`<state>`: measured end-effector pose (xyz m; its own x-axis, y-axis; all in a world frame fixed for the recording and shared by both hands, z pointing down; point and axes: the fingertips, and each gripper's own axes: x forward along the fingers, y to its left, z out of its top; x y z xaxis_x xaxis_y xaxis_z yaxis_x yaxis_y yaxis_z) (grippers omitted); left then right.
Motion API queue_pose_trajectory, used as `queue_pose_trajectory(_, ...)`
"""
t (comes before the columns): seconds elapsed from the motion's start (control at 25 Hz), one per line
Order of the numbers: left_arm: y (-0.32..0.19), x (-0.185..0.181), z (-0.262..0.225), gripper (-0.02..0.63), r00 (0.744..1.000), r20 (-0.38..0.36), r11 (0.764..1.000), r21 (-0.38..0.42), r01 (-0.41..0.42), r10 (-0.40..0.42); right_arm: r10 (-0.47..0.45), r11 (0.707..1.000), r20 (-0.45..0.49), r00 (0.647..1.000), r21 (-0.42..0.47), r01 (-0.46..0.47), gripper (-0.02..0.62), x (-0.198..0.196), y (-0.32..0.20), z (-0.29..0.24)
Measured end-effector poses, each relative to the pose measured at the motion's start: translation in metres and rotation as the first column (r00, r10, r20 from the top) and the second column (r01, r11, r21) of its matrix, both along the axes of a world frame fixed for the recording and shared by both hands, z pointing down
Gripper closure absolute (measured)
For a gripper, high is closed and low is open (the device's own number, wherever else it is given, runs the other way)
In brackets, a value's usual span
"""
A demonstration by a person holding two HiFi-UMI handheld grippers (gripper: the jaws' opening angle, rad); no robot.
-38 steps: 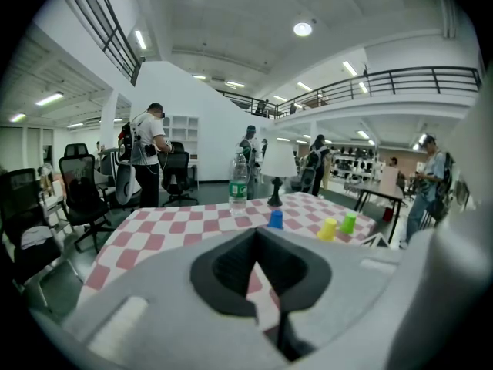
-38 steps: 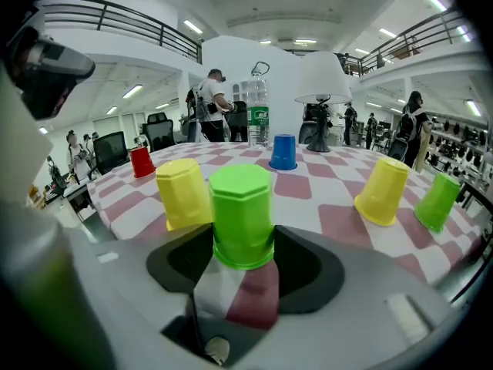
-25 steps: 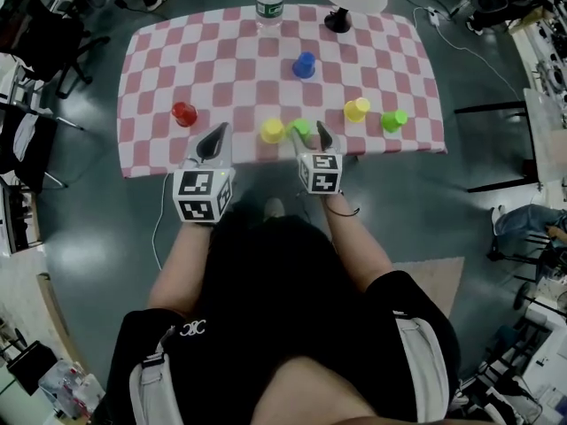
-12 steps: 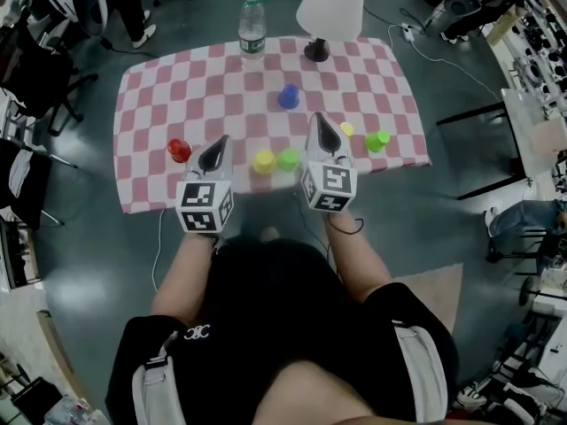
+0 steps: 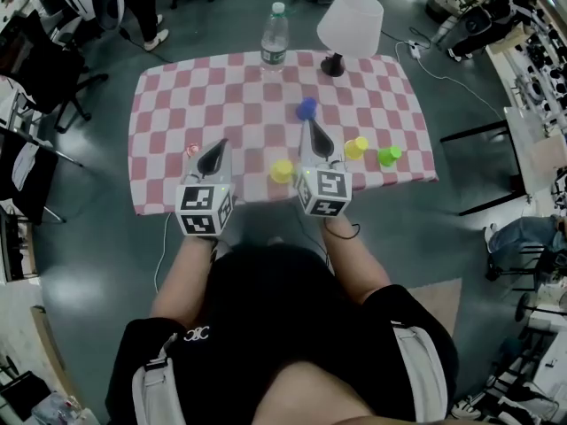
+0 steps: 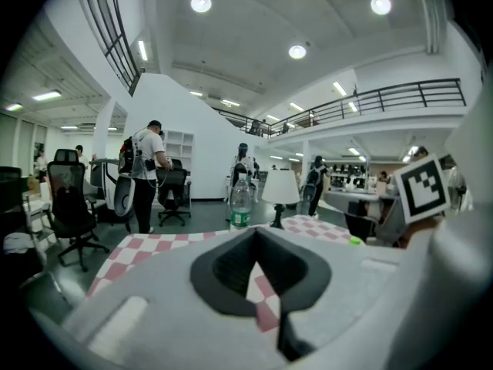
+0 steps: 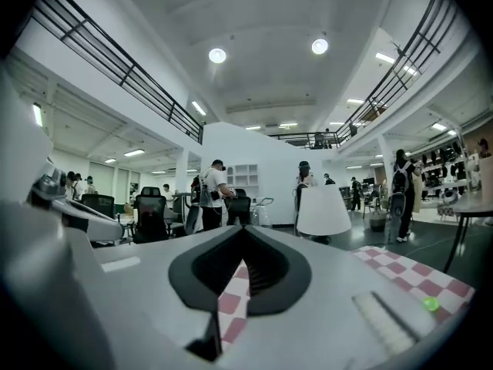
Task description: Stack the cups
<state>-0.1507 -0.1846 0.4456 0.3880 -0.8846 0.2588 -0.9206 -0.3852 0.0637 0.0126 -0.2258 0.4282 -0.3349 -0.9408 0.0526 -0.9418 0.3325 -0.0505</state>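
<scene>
Yellow cup (image 5: 282,170) now sits just left of the right gripper (image 5: 312,131), whose jaws, apart a second ago, are pressed together empty; left gripper (image 5: 220,147) likewise closed

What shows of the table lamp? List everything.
The table lamp has a white, tapered shade that looks like fabric, over a slim dark stem and a round dark base. It stands upright, seemingly unlit, at the far edge of the pink-and-white checkered tablecloth, right of the water bottle and apart from it. Nothing else touches it.
</scene>
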Motion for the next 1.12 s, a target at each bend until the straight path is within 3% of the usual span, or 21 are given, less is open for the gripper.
queue_pose_trajectory(0.24, 0.014, -0.067, 0.003, 0.609, 0.995, 0.002, 0.995, 0.000, 0.104, -0.104, -0.114, 0.993, 0.005, 0.994, -0.017, 0.114, 0.597, -0.073, 0.000, 0.006)
queue_pose_trajectory(0.44, 0.031, -0.119, 0.008, 0.609, 0.976, -0.010, 0.976, -0.018, 0.216, -0.216, -0.218, 0.976, -0.002, 0.976, -0.024, 0.218, 0.597, -0.129, 0.001, 0.009)
queue_pose_trajectory(0.8, 0.048, -0.172, 0.008, 0.609, 0.959, -0.011, 0.959, -0.016, 0.282, -0.282, -0.332, 0.943, 0.015, 0.943, -0.033, 0.332, 0.597, -0.193, 0.006, 0.018)
queue_pose_trajectory(0.84, 0.048, -0.176, 0.009, 0.609, 0.958, -0.012, 0.958, -0.016, 0.288, -0.288, -0.367, 0.929, 0.020, 0.930, -0.042, 0.368, 0.581, -0.202, 0.008, 0.022)
queue_pose_trajectory(0.92, 0.049, -0.185, 0.009, 0.609, 0.955, -0.011, 0.955, -0.015, 0.297, -0.297, -0.433, 0.898, 0.020, 0.901, -0.083, 0.433, 0.354, -0.220, 0.010, 0.034)
queue_pose_trajectory(0.96, 0.049, -0.188, 0.009, 0.608, 0.954, -0.011, 0.954, -0.015, 0.301, -0.301, -0.451, 0.887, 0.014, 0.892, -0.104, 0.450, 0.310, -0.228, 0.011, 0.042)
queue_pose_trajectory(1.12, 0.050, -0.199, 0.010, 0.609, 0.952, -0.006, 0.952, -0.014, 0.305, -0.305, -0.462, 0.876, -0.022, 0.887, -0.165, 0.453, 0.307, -0.245, 0.008, 0.073)
